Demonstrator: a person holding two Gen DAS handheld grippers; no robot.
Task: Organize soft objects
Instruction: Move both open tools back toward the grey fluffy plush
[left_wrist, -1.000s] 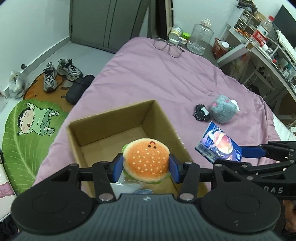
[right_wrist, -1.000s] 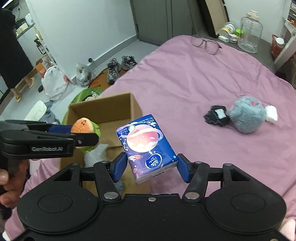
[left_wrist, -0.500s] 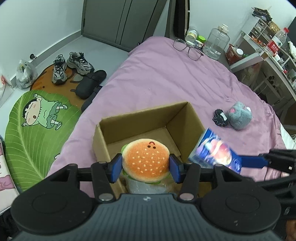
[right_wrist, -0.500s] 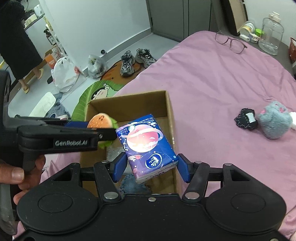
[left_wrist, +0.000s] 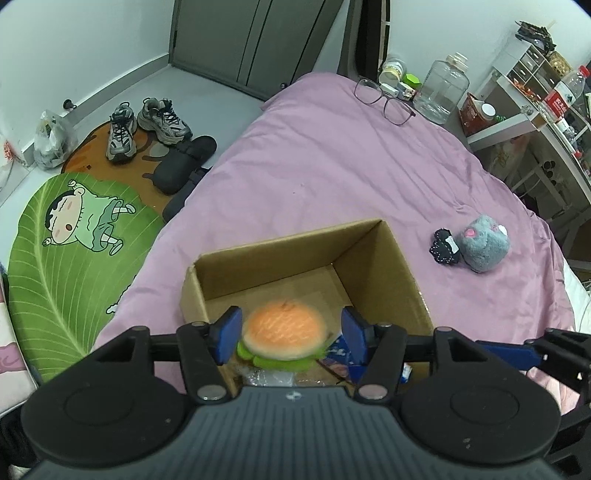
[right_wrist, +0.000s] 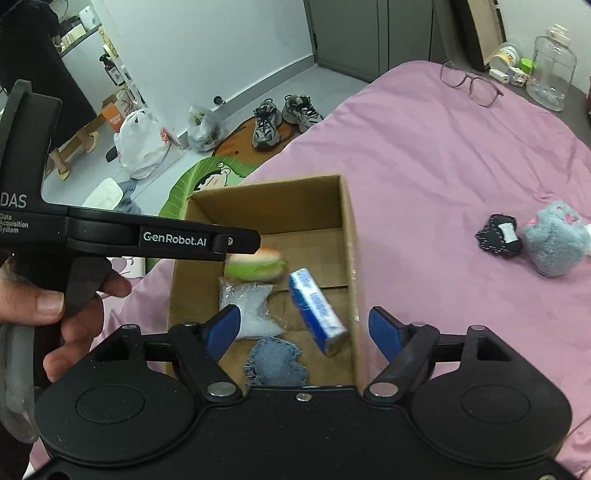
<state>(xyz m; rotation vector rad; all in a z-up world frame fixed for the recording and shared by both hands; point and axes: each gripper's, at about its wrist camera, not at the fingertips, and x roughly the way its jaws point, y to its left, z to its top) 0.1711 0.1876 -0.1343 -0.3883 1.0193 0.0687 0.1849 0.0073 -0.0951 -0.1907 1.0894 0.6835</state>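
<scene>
A cardboard box (left_wrist: 391, 258) (right_wrist: 347, 229) sits on the purple bed. My left gripper (left_wrist: 290, 334) is open above the box; the burger plush (left_wrist: 282, 334) (right_wrist: 258, 264) is blurred, dropping free between its pads. My right gripper (right_wrist: 304, 328) is open above the box; the blue tissue pack (right_wrist: 316, 310) falls tilted inside the box. A clear bag (right_wrist: 245, 304) and a denim patch (right_wrist: 275, 363) lie on the box floor. A grey plush (left_wrist: 482, 245) (right_wrist: 554, 243) and a black patch (left_wrist: 443, 247) (right_wrist: 498, 234) lie on the bed to the right.
Glasses (left_wrist: 384, 99) and a clear jar (left_wrist: 443, 92) sit at the bed's far end. Shoes (left_wrist: 147, 125) and a green cartoon rug (left_wrist: 70, 251) are on the floor left of the bed. A shelf (left_wrist: 546, 92) stands at the right.
Both grippers moved over the box and opened. The burger plush and the tissue pack left the jaws and are dropping into the box.
</scene>
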